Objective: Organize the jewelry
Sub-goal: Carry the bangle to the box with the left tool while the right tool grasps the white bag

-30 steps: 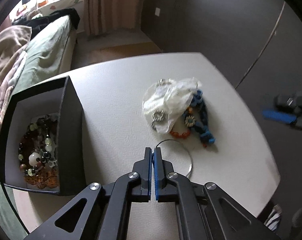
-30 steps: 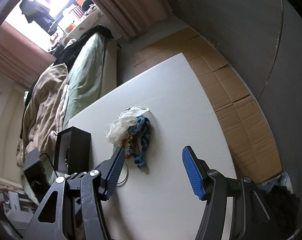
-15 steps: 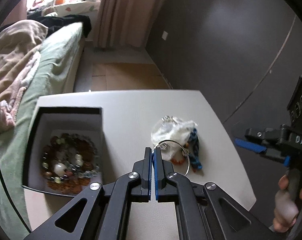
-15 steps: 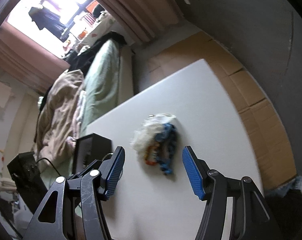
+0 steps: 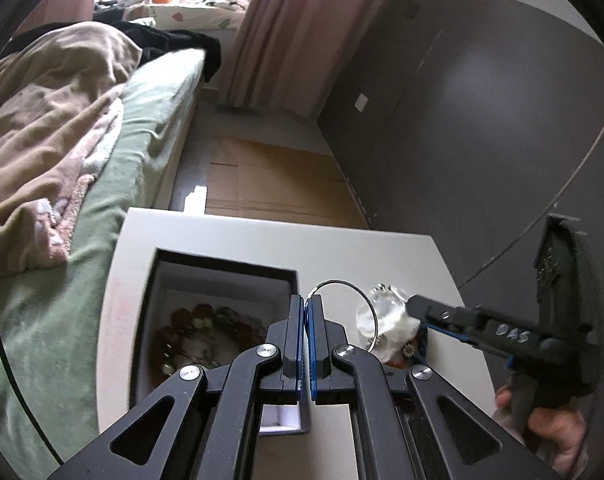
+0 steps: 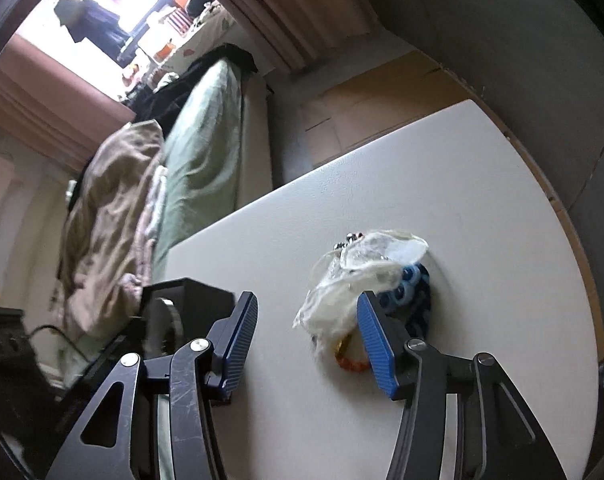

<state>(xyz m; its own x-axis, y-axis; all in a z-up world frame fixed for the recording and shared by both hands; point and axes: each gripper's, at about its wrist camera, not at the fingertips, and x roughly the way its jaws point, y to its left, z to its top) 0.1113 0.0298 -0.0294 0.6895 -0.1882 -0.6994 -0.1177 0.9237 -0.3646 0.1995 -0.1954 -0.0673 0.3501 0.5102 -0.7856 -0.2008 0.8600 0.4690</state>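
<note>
Silver hoop: pinched at its rim in the clenched left gripper, raised just right of the black box.
Box contents: beaded bracelets.
Right gripper: spread wide, grasping nothing, above the white table.
Jewelry pile: right of the box, partly behind one finger.

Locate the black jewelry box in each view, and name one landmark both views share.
Left wrist view: the black jewelry box sits lower centre-left on the white table, partly behind the left gripper.
Right wrist view: it stands at lower left, blurred, just left of the right gripper.
Shared landmark: the pile of jewelry under white plastic.
</note>
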